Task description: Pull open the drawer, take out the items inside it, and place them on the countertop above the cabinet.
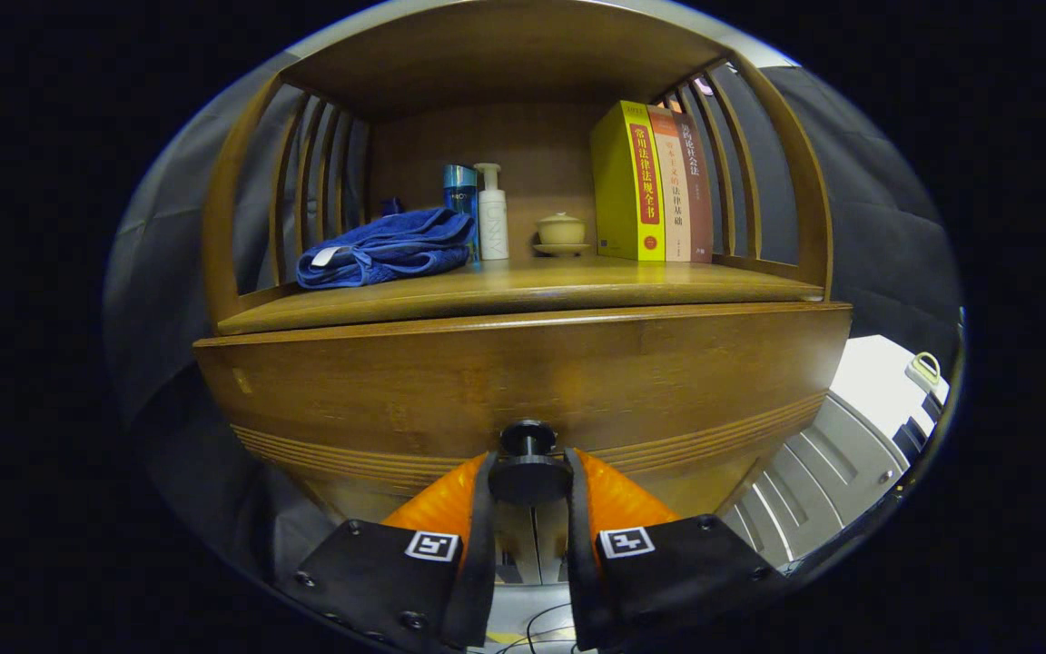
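Note:
The wooden cabinet's drawer front (523, 381) faces me, with a round black knob (528, 468) at its lower middle. My gripper (528, 480) has its orange fingers (600, 495) on either side of the knob, and both press against the knob's disc. The drawer looks closed or barely out; its inside is hidden. Above it runs the wooden countertop (523, 286).
On the countertop lie a folded blue towel (387, 247), a blue bottle (460, 191), a white pump bottle (492, 213), a small lidded cup on a saucer (561, 232) and three upright books (655, 182). Slatted side rails flank the shelf. A white appliance (877, 391) stands low at the right.

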The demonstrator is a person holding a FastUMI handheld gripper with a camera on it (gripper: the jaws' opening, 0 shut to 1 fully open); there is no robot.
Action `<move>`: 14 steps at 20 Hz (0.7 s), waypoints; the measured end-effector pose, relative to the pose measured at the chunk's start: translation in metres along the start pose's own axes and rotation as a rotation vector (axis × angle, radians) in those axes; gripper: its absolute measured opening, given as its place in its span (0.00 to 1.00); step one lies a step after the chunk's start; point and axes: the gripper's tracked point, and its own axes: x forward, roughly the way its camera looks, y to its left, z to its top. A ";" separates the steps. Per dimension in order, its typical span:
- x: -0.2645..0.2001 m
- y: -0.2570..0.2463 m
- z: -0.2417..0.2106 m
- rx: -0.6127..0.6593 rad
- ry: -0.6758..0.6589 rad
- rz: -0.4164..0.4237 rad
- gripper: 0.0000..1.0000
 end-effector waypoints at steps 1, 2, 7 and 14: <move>-0.006 0.000 -0.002 0.002 0.001 0.000 0.43; -0.010 0.000 -0.004 0.002 0.003 0.001 0.43; -0.046 -0.001 -0.018 0.028 0.028 0.005 0.43; -0.094 -0.001 -0.035 0.040 0.045 0.015 0.43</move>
